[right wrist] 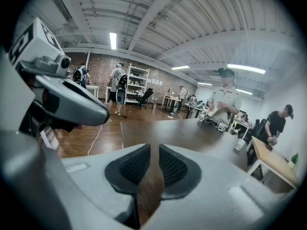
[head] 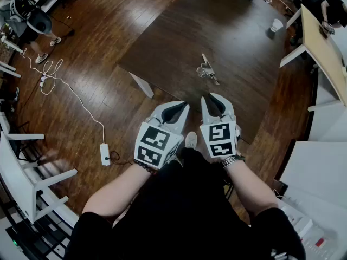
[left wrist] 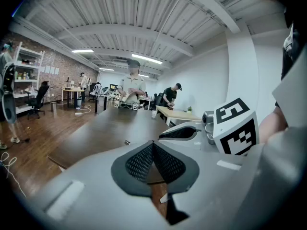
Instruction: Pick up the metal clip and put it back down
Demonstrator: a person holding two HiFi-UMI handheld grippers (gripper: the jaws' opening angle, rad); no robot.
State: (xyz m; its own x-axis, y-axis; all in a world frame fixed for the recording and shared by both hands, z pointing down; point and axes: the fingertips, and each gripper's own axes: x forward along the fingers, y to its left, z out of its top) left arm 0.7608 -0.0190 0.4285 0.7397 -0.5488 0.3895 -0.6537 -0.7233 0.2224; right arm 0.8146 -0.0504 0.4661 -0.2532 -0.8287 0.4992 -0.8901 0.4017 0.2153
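Observation:
The metal clip point(head: 207, 72) lies on the dark brown table point(head: 227, 31), a short way in from its near edge. Both grippers hover side by side at that near edge, pointing toward the clip and slightly down, well short of it. My left gripper point(head: 177, 110) point(left wrist: 153, 143) has its pad tips touching and nothing between them. My right gripper point(head: 215, 102) point(right wrist: 154, 150) shows a narrow gap between its pads point(right wrist: 136, 166), and only the tabletop shows through the gap. Neither gripper view shows the clip clearly.
A white cup point(head: 276, 25) stands at the table's far right corner. A light wooden table point(head: 322, 47) is at the right. A white cable and power strip point(head: 104, 153) lie on the floor at the left, near white chairs point(head: 27, 172). Several people stand or sit beyond the table.

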